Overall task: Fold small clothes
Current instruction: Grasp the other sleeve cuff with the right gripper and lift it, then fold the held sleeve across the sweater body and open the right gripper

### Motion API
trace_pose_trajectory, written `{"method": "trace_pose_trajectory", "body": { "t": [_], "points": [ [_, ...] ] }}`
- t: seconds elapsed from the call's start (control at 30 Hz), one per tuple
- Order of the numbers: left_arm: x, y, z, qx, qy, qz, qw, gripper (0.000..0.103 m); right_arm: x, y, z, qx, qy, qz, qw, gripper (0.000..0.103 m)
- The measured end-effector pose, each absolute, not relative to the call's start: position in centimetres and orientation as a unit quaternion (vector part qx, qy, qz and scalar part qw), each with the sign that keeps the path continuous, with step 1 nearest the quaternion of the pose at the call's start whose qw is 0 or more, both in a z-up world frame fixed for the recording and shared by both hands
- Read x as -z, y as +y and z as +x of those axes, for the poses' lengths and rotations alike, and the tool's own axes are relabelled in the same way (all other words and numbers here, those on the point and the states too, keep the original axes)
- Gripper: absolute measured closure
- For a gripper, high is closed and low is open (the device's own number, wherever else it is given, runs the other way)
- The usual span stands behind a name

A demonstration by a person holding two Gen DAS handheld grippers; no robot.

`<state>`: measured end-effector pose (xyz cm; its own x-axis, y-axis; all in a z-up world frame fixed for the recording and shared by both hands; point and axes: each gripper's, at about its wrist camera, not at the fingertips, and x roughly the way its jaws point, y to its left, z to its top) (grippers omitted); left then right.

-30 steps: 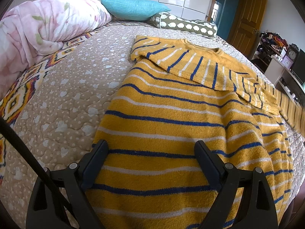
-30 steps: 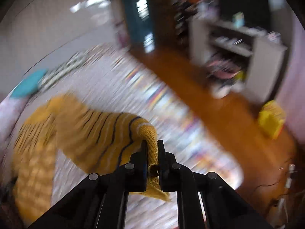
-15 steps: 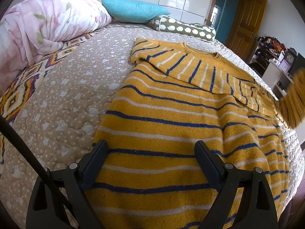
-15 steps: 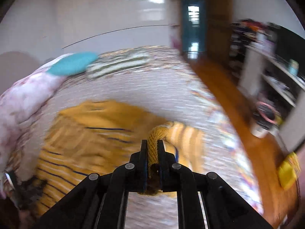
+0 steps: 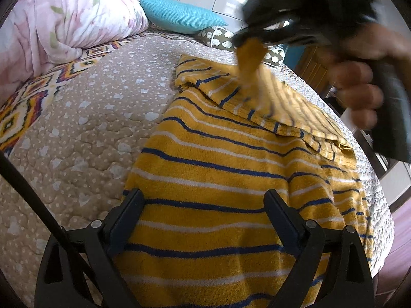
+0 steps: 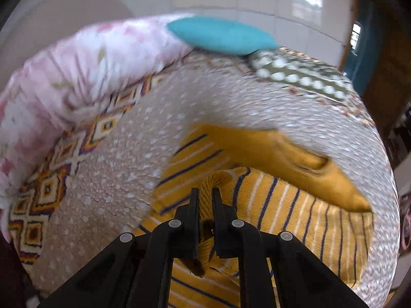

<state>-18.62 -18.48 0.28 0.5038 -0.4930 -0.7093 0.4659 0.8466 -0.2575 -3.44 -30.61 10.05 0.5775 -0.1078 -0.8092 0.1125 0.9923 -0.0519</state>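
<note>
1. Mustard-yellow knit sweater with blue and white stripes point(image 5: 218, 179) lies flat on the beige dotted quilted bedspread point(image 5: 84, 118).
2. Right gripper point(image 6: 205, 205): pinching the sleeve cuff point(image 6: 205, 197), lifted over the chest.
3. Left gripper point(image 5: 203, 205): spread wide, hovering above the hem.
4. Motion blur; the landing spot appears undecided. Advise laying the sleeve square across the body, flat before letting go.

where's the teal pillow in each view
Left wrist: teal pillow at upper centre, at the far end of the bed, beside the pink floral duvet.
Right wrist: teal pillow at top centre, right of the duvet.
Shared landmark: the spotted olive pillow next to it.
</note>
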Motion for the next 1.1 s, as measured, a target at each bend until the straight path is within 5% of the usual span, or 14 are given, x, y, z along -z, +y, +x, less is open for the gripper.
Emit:
{"method": "trace_pose_trajectory", "body": {
  "t": [0.37, 0.67, 0.93, 1.1],
  "points": [
    [-0.3, -18.8, -18.5, 0.275, 0.417, -0.011, 0.866, 0.009, -3.5, -27.9, 3.4, 0.072, 0.518, -0.027, 0.852, 0.091],
    [-0.3, -18.8, -18.5, 0.276, 0.417, -0.012, 0.866, 0.009, -2.8, -27.0, 5.0, 0.058, 0.533, -0.013, 0.844, 0.064],
    [-0.2, -18.5, -18.5, 0.281, 0.414, -0.023, 0.865, 0.009, -5.9, -25.3, 4.8, 0.035, 0.509, -0.042, 0.859, 0.048],
    [-0.3, -18.3, -18.5, 0.284, 0.414, -0.03, 0.864, 0.009, -7.3, -27.6, 3.1, 0.059, 0.503, -0.044, 0.861, 0.047]
  ]
}}
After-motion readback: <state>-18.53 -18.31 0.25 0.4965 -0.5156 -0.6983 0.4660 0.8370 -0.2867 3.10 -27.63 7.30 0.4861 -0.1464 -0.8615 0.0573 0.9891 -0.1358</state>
